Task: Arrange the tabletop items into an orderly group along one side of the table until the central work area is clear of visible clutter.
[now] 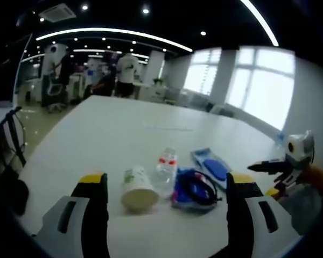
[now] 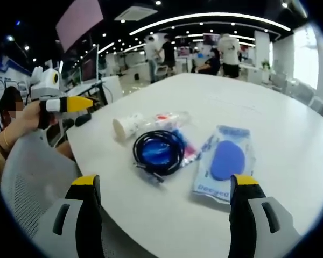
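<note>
My left tongs (image 1: 166,207) and right tongs (image 2: 166,209) are both spread wide and hold nothing. Just ahead of the left tongs a paper cup (image 1: 138,188) lies on its side, touching a clear bottle (image 1: 166,167). Beside them are a coiled black cable (image 2: 158,150) on a blue packet and a blue pouch (image 2: 225,161). Nothing blocks them. The white counter (image 1: 118,134) stretches far, with people standing in the office behind.

Smooth matt white surface (image 2: 269,102), clear glossy plastic bottle (image 2: 169,117), matt paper cup (image 1: 137,188), shiny transparent plastic pouch (image 2: 224,161), coiled black rubbery cable (image 2: 159,150).
</note>
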Available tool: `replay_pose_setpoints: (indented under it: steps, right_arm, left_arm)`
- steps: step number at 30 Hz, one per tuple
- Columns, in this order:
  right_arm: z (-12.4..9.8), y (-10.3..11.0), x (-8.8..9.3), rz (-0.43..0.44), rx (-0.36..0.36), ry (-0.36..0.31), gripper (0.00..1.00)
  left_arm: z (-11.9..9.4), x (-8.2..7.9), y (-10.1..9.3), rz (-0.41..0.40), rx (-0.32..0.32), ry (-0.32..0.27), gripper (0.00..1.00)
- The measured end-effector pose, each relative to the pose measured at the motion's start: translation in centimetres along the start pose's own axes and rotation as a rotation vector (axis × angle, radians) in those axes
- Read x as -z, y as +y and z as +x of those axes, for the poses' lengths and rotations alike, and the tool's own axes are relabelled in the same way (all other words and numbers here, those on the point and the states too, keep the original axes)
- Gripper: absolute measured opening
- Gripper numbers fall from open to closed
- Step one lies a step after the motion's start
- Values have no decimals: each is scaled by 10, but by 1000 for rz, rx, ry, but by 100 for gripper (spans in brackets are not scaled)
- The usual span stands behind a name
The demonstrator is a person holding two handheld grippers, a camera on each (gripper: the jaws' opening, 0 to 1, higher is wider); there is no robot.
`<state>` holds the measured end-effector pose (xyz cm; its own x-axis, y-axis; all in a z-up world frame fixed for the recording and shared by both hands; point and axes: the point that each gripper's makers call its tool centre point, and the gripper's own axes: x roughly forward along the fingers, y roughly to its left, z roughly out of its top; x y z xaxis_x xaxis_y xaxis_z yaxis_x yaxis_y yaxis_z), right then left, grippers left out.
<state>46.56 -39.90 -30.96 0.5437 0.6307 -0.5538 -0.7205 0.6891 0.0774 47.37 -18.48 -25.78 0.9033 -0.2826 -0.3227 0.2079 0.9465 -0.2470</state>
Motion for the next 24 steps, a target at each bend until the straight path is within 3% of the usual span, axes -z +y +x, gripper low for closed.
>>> replay_pose_setpoints:
  steps: [11,16,20,24]
  right_arm:
    - [-5,-8,-9,29,20,-46,96]
    - [-4,-5,-14,24,7,-62,96]
    - [-4,-3,-29,68,-29,-114,96]
    - [0,-7,-40,-13,-9,-115,96]
  left_arm:
    - [2,4,0,24,-8,22,88]
    - [2,2,4,17,-17,14,87]
    - [1,2,7,9,-27,12,87]
    - [1,0,9,12,-31,6,86]
